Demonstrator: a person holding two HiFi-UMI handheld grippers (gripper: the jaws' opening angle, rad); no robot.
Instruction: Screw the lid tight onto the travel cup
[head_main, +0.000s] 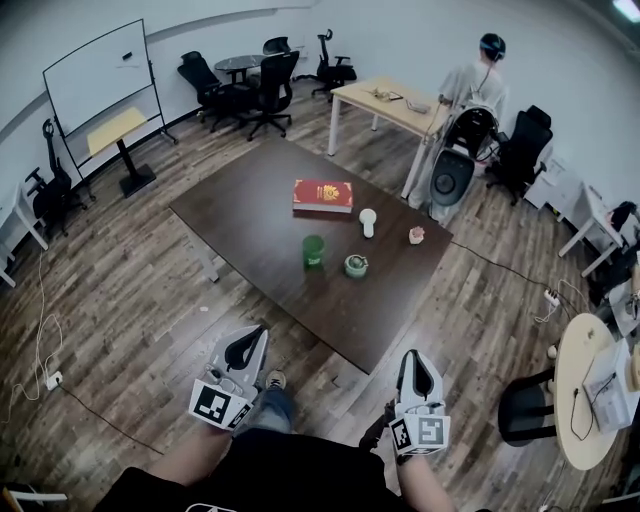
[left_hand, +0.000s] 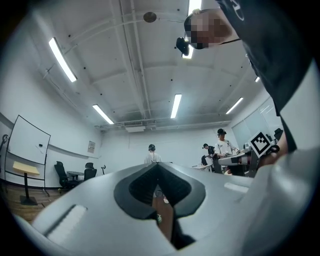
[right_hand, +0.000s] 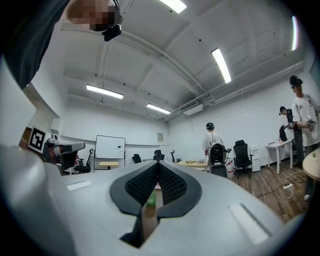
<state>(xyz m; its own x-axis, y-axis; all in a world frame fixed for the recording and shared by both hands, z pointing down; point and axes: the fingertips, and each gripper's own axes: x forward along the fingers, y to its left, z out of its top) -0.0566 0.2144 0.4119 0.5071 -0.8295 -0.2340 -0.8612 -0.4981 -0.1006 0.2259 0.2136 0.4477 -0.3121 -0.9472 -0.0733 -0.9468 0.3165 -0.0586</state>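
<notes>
On the dark brown table (head_main: 250, 215) a green travel cup (head_main: 314, 251) stands upright near the middle. Just to its right lies a round green-and-white piece (head_main: 356, 265), and a white object (head_main: 368, 222) stands behind that. My left gripper (head_main: 259, 332) and right gripper (head_main: 412, 354) hover short of the table's near edge, both pointing toward it, well apart from the cup. Both are shut with nothing held. In the right gripper view the cup (right_hand: 151, 199) shows as a green sliver through the notch behind the shut jaws of the right gripper (right_hand: 158, 165). The left gripper (left_hand: 156, 165) looks out over the room.
A red book (head_main: 322, 195) lies at the table's far side and a small pink thing (head_main: 416, 235) near its right corner. A person (head_main: 478, 85) stands at a light wooden desk (head_main: 385, 105) behind. Office chairs, a whiteboard (head_main: 100, 75) and a round table (head_main: 585, 400) ring the room.
</notes>
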